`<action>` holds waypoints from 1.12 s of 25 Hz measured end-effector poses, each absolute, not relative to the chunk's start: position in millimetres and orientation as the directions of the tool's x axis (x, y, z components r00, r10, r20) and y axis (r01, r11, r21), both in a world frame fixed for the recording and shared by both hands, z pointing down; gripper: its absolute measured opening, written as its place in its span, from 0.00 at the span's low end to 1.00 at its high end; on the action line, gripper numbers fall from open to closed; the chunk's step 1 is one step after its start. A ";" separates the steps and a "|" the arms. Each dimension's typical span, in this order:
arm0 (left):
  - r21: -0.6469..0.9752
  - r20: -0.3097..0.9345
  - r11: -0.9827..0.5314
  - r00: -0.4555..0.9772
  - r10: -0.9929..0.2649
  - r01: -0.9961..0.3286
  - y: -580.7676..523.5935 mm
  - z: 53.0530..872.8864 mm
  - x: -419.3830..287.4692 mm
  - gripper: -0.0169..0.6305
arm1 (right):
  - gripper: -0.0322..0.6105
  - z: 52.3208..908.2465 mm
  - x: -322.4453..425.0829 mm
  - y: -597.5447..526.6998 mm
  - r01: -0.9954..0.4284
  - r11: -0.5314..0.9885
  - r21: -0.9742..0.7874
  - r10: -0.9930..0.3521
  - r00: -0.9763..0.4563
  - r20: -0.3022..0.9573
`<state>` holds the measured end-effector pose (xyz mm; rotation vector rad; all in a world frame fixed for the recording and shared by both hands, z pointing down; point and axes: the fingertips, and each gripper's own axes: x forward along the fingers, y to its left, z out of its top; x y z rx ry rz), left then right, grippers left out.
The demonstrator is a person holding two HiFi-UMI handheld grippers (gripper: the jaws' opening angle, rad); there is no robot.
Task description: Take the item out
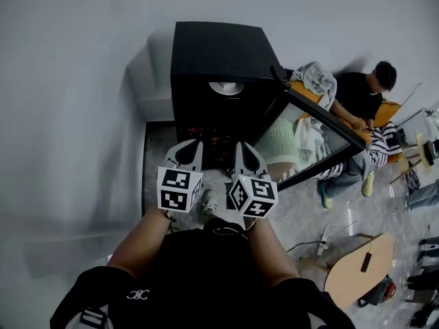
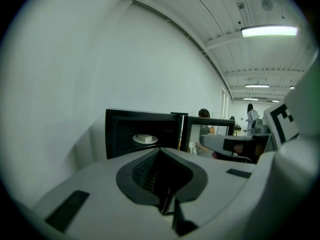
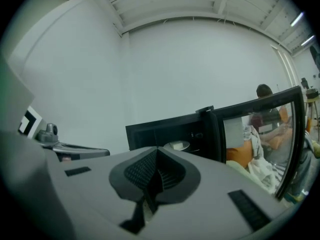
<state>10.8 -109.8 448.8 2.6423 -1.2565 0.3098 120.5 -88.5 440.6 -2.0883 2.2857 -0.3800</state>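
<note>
A black cabinet (image 1: 218, 59) stands against the wall with its glass door (image 1: 310, 141) swung open to the right. On a shelf inside sits a white plate (image 1: 225, 87) with a pale block on it, also seen as the plate (image 2: 145, 139) in the left gripper view and the plate (image 3: 176, 145) in the right gripper view. My left gripper (image 1: 194, 144) and right gripper (image 1: 241, 147) hang side by side just in front of the opening, below the plate. Both are shut with nothing held: left gripper (image 2: 159, 150), right gripper (image 3: 157, 150).
The open door (image 3: 255, 134) juts out on the right side of my right gripper. A person (image 1: 358, 100) sits beyond the door among chairs and clothes. A power strip (image 1: 322, 246) and a wooden table (image 1: 360, 266) are on the floor at right. The wall is at left.
</note>
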 end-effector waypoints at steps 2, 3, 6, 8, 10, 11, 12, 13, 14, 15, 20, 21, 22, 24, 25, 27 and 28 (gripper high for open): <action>0.083 0.277 -0.619 0.615 -0.738 -0.781 -132.5 449.2 20.4 0.04 | 0.06 440.7 129.6 -111.2 -0.978 0.075 -0.195 -0.983 -0.106 0.149; 0.082 0.279 -0.620 0.616 -0.737 -0.780 -144.4 448.3 25.7 0.04 | 0.06 439.6 133.7 -123.2 -0.977 0.078 -0.196 -0.983 -0.109 0.149; 0.078 0.285 -0.626 0.620 -0.732 -0.776 -178.3 442.8 41.2 0.04 | 0.06 438.4 143.9 -160.4 -0.974 0.093 -0.207 -0.979 -0.128 0.161; 0.083 0.289 -0.621 0.615 -0.734 -0.780 -196.5 440.5 48.9 0.04 | 0.06 440.9 149.9 -183.1 -0.971 0.103 -0.218 -0.973 -0.144 0.178; 0.087 0.293 -0.608 0.604 -0.741 -0.789 -211.7 439.8 53.5 0.04 | 0.06 443.4 155.7 -203.5 -0.969 0.114 -0.220 -0.969 -0.157 0.192; 0.087 0.295 -0.602 0.598 -0.745 -0.794 -218.7 439.7 55.1 0.04 | 0.06 444.2 158.6 -212.9 -0.968 0.117 -0.220 -0.967 -0.162 0.196; 0.086 0.298 -0.597 0.592 -0.749 -0.798 -225.5 439.8 56.5 0.04 | 0.06 445.3 161.5 -222.0 -0.968 0.119 -0.223 -0.966 -0.165 0.200; 0.085 0.301 -0.592 0.587 -0.752 -0.801 -232.2 440.4 57.8 0.04 | 0.06 446.9 164.4 -230.6 -0.965 0.118 -0.233 -0.965 -0.167 0.204; 0.083 0.304 -0.587 0.582 -0.754 -0.805 -238.6 441.5 58.8 0.04 | 0.06 449.4 167.1 -239.1 -0.961 0.114 -0.254 -0.963 -0.170 0.209; 0.081 0.308 -0.583 0.577 -0.757 -0.808 -244.7 443.2 59.5 0.04 | 0.06 453.3 169.6 -247.3 -0.951 0.109 -0.289 -0.961 -0.175 0.215; 0.091 0.328 -0.568 0.563 -0.759 -0.818 -268.1 452.9 65.1 0.04 | 0.06 486.0 178.6 -282.3 -0.775 0.041 -0.630 -0.929 -0.262 0.261; 0.093 0.332 -0.569 0.564 -0.756 -0.817 -270.9 455.2 67.2 0.04 | 0.06 492.1 180.1 -287.2 -0.722 0.015 -0.692 -0.923 -0.276 0.268; 0.093 0.337 -0.572 0.566 -0.752 -0.815 -273.4 457.6 69.2 0.04 | 0.06 497.6 181.2 -291.9 -0.671 -0.014 -0.741 -0.919 -0.284 0.274; 0.093 0.345 -0.586 0.578 -0.739 -0.805 -276.8 462.9 72.7 0.04 | 0.06 508.0 181.1 -300.2 -0.564 -0.077 -0.822 -0.912 -0.294 0.287; 0.092 0.349 -0.597 0.587 -0.730 -0.797 -277.4 465.9 74.5 0.04 | 0.06 513.8 180.2 -303.8 -0.494 -0.113 -0.862 -0.909 -0.298 0.291; 0.085 0.361 -0.621 0.605 -0.710 -0.779 -277.0 471.8 78.0 0.04 | 0.06 524.7 179.1 -311.1 -0.314 -0.183 -0.932 -0.911 -0.302 0.281; 0.085 0.369 -0.632 0.613 -0.698 -0.770 -275.9 474.2 79.2 0.04 | 0.06 528.8 179.3 -314.2 -0.218 -0.209 -0.953 -0.916 -0.299 0.269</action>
